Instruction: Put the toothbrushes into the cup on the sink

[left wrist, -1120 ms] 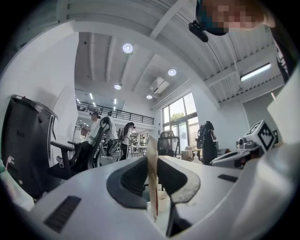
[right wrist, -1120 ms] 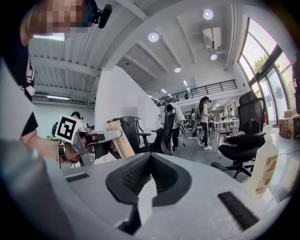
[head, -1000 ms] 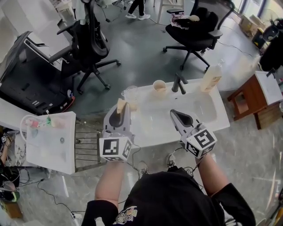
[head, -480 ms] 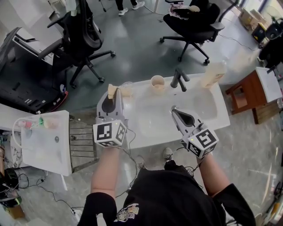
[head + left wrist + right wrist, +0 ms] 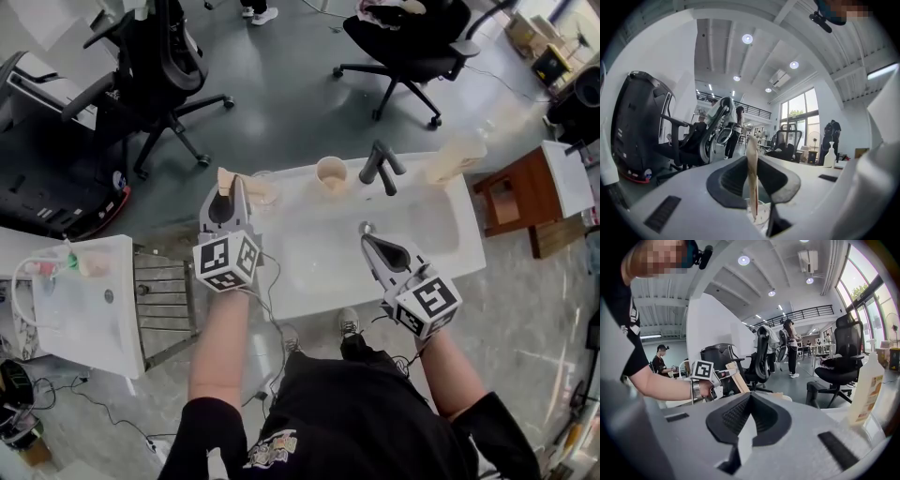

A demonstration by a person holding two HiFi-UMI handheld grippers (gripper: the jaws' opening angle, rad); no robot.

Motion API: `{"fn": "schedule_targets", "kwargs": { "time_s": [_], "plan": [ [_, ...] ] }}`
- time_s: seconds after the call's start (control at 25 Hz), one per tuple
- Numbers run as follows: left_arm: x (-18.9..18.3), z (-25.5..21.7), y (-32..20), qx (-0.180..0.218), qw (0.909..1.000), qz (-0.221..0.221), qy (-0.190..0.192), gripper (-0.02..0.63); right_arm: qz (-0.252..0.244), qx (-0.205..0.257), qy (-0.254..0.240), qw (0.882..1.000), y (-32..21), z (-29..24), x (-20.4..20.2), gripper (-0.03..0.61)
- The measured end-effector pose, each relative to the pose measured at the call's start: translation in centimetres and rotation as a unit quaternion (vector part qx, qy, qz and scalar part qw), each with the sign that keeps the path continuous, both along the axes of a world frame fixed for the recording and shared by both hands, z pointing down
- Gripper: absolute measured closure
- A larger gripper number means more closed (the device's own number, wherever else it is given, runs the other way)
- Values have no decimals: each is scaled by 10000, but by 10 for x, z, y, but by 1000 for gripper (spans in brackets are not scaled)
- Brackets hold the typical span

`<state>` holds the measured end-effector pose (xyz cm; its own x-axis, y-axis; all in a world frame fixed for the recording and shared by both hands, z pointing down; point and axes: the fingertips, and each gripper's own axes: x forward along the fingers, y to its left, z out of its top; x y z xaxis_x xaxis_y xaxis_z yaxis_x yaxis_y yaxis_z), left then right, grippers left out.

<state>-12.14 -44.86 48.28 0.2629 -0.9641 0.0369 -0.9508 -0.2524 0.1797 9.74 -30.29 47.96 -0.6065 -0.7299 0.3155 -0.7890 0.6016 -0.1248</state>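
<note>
Black office chairs (image 5: 169, 75) stand on a grey floor (image 5: 291, 94) behind the white sink (image 5: 441, 253). On the sink's back rim are a clear cup (image 5: 262, 187), a tan cup (image 5: 331, 174), a black faucet (image 5: 380, 169) and a bottle (image 5: 457, 155). The left gripper (image 5: 228, 192) clamps a wooden toothbrush (image 5: 225, 178) upright, just over the clear cup. The right gripper (image 5: 366, 232), closed and empty, hangs over the basin.

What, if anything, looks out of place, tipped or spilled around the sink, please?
Nothing stands out: the tan cup, faucet and bottle stand upright on the sink, no spill shows, and the left gripper holds a toothbrush upright by the clear cup.
</note>
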Motion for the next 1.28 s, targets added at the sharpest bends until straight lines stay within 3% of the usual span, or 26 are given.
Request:
{"fn": "schedule_targets", "kwargs": {
  "time_s": [0.36,0.68,1.12,1.28],
  "plan": [
    [-11,54,-17,-611,9972,-238,353,554,55,-138,41,9999,-8,14,3,572],
    [-1,79,-18,-871,9961,-88,-55,552,7,-189,-26,9998,-12,20,-1,572],
    [-24,76,-9,-933,9945,-328,-337,423,-51,-145,-115,9998,-13,17,-9,571],
    [-31,64,0,-821,9953,-357,-366,422,-58,-110,-161,9998,-11,13,-15,572]
  ]
}}
